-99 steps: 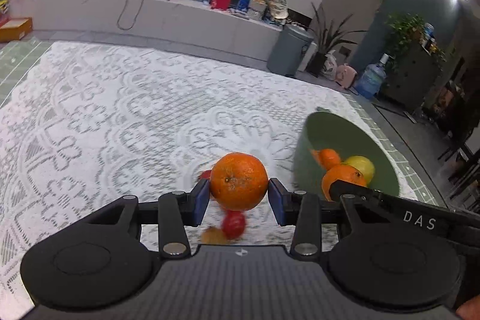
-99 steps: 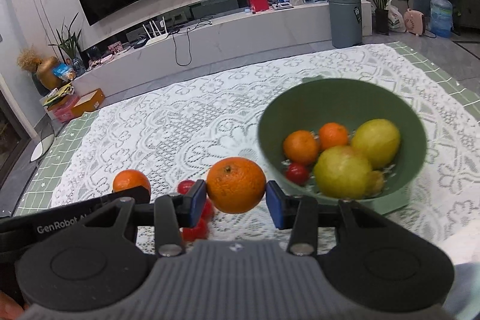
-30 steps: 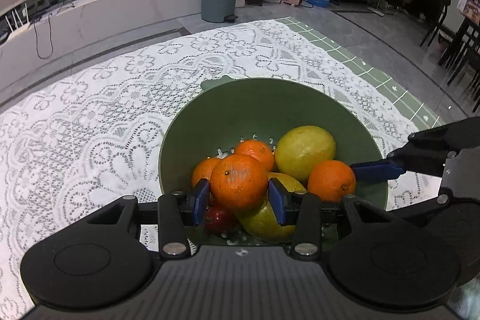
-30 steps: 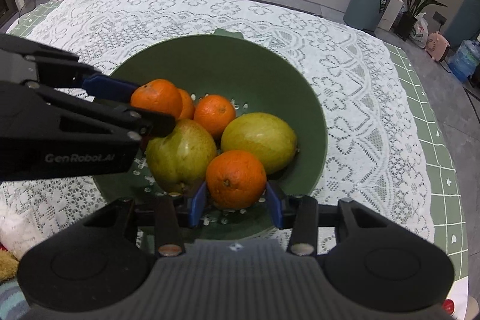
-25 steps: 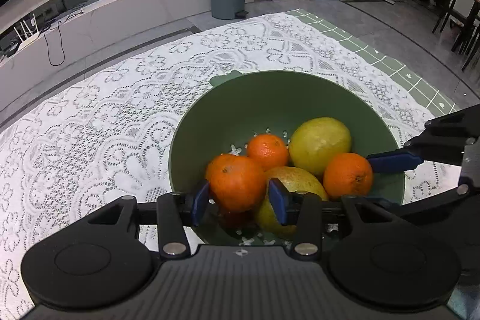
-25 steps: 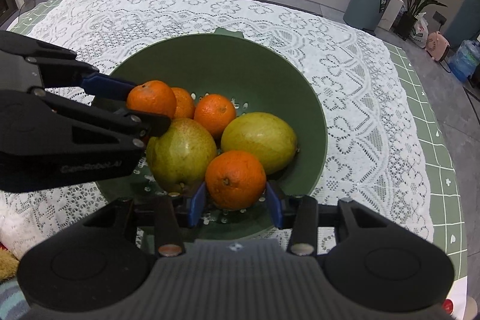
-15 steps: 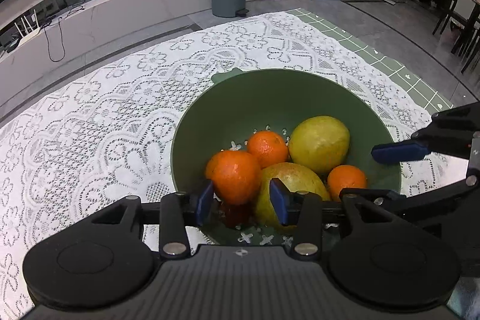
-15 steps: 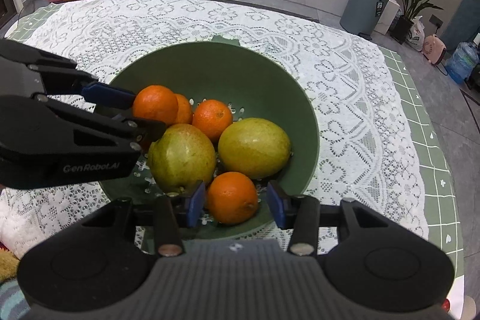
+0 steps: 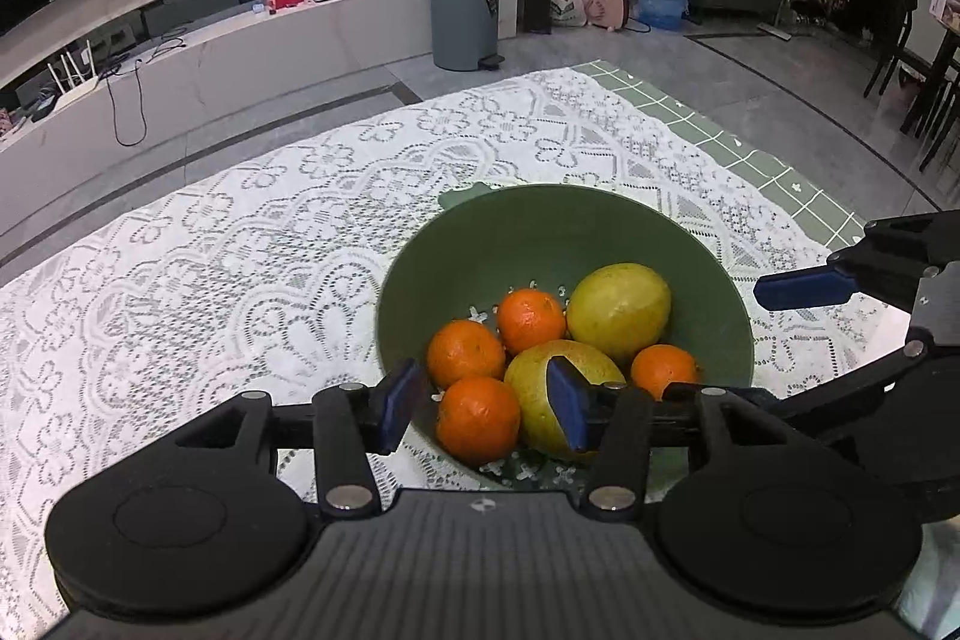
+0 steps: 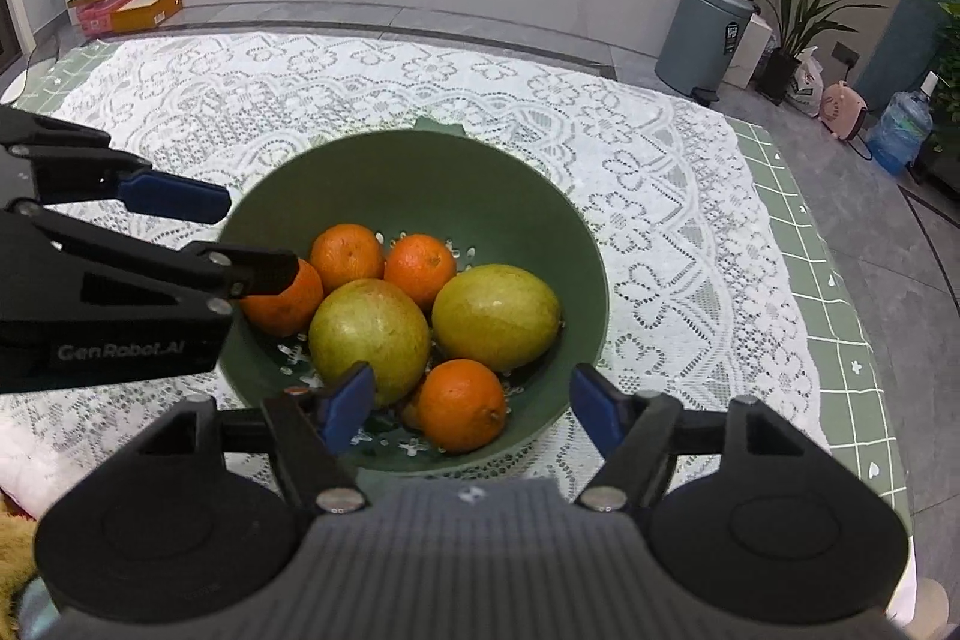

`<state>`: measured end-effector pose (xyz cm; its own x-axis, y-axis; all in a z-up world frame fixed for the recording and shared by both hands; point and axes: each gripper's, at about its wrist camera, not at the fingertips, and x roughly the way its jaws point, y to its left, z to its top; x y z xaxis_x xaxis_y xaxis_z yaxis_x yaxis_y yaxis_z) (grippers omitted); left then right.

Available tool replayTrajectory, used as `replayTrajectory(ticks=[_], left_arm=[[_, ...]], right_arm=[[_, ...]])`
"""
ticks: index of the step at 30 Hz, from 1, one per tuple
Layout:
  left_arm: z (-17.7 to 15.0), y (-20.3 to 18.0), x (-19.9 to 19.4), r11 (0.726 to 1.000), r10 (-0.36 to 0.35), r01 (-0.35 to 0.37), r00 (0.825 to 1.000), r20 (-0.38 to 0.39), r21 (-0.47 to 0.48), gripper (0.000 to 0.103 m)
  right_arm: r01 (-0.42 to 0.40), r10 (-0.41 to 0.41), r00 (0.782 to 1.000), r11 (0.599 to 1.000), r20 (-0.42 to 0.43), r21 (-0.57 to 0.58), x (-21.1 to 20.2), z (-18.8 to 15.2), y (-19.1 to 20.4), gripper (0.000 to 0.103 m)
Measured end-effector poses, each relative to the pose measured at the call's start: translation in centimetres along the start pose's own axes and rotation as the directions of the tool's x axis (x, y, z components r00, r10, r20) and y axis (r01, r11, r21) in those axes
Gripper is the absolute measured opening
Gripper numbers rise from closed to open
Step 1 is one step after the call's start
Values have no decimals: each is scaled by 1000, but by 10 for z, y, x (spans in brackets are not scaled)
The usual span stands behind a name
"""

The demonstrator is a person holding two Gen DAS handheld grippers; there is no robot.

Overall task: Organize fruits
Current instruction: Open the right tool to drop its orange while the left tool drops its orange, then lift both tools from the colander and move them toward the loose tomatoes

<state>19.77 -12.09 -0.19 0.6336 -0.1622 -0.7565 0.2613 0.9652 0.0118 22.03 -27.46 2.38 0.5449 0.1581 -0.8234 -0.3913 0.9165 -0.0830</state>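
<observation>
At the left of the right wrist view, the left tongs (image 10: 198, 232) carry white lettering. It reads "GenRobot.AI".

Two matching handheld devices, each matte black plastic. The left tool (image 9: 483, 412) has a wide ribbed grey-black body along the bottom edge, flanked by two round black discs. Two angular black linkage arms reach forward, each fixed with silver round screws, ending in flat blue rubber pads (image 9: 567, 411). The right tool (image 10: 471, 409) is built the same way: ribbed body, twin discs, silver screws, blue pads (image 10: 348, 403). Seen from the right camera, the left tool's side carries faint grey lettering reading "GenRobot.AI".
</observation>
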Motion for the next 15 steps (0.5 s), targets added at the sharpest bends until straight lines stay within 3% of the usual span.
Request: replayTrajectory(ticks=[15], left_arm=[[-21,22,-57,999,39,-37,998,52,-28,58]], right_arm=[[-88,81,993,993,84,83,-38,-10,32,77]])
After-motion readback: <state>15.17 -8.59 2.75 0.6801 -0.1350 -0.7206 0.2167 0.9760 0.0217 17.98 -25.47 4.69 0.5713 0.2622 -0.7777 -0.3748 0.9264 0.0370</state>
